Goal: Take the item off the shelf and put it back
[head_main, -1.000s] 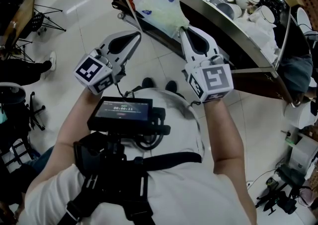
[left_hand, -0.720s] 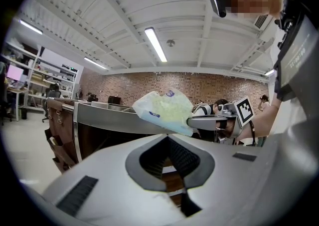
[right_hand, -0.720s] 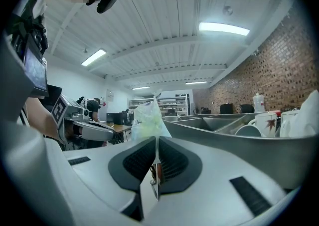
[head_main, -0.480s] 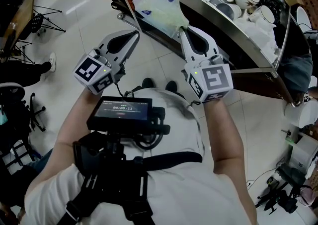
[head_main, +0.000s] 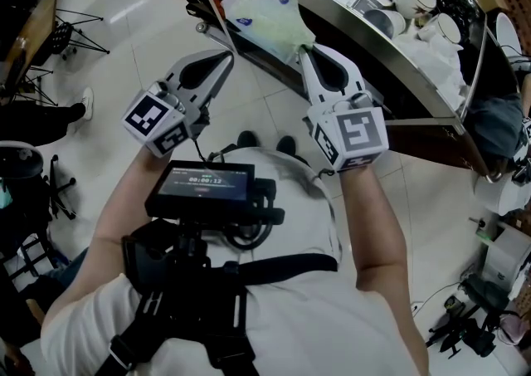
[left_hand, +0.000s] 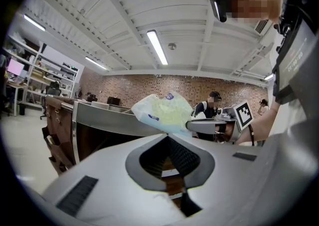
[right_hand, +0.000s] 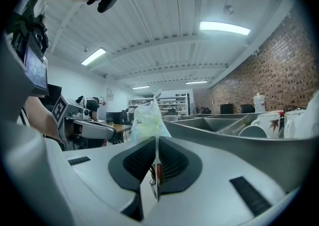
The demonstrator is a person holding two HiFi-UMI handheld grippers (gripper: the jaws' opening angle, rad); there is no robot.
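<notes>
No change over the last second. My right gripper [head_main: 304, 50] stays pinched shut on a corner of the plastic bag [head_main: 264, 16], which hangs at the front edge of the metal shelf [head_main: 390, 55]. My left gripper [head_main: 227, 57] is closed and empty. I'd say the put-back is still pending.

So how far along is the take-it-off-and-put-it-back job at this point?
Done, by the look of it: the plastic bag is off the shelf, pinched at the tip of the right tool and hanging in front of the metal shelf rather than lying in it. In hand: the right tool holds it there, while the left tool is shut and empty. Left: setting the bag back on the shelf and letting go.
</notes>
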